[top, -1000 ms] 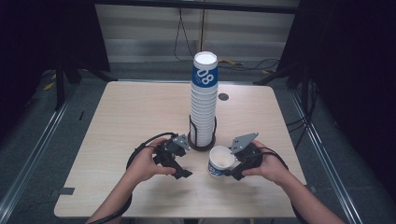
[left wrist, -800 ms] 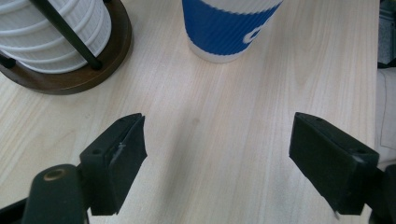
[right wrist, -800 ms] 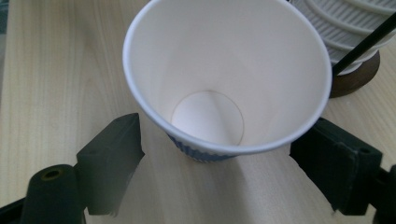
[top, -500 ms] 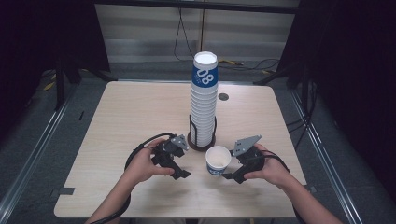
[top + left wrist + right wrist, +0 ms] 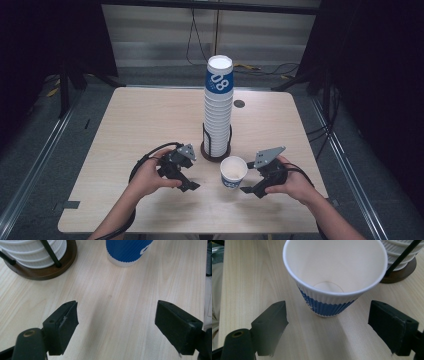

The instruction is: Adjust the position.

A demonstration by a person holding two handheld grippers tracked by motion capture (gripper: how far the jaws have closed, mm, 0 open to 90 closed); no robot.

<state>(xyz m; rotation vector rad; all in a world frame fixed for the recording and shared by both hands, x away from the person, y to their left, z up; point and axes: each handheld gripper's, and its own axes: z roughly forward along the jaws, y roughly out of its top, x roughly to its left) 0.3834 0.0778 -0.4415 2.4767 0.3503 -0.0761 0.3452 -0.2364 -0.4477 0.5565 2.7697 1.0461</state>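
Right tongs open before empty cup

Both hands rest low, left tool and right tool gaping, empty.

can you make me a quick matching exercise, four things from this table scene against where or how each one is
Things:
1. single cup
2. cup stack
3. left claw
4. right claw

States:
A. open, bare table between its jaws
B. upside down in a dark-based wire holder
C. upright on the table, empty
D. open, just short of the single cup

Pairs: 1-C, 2-B, 3-A, 4-D
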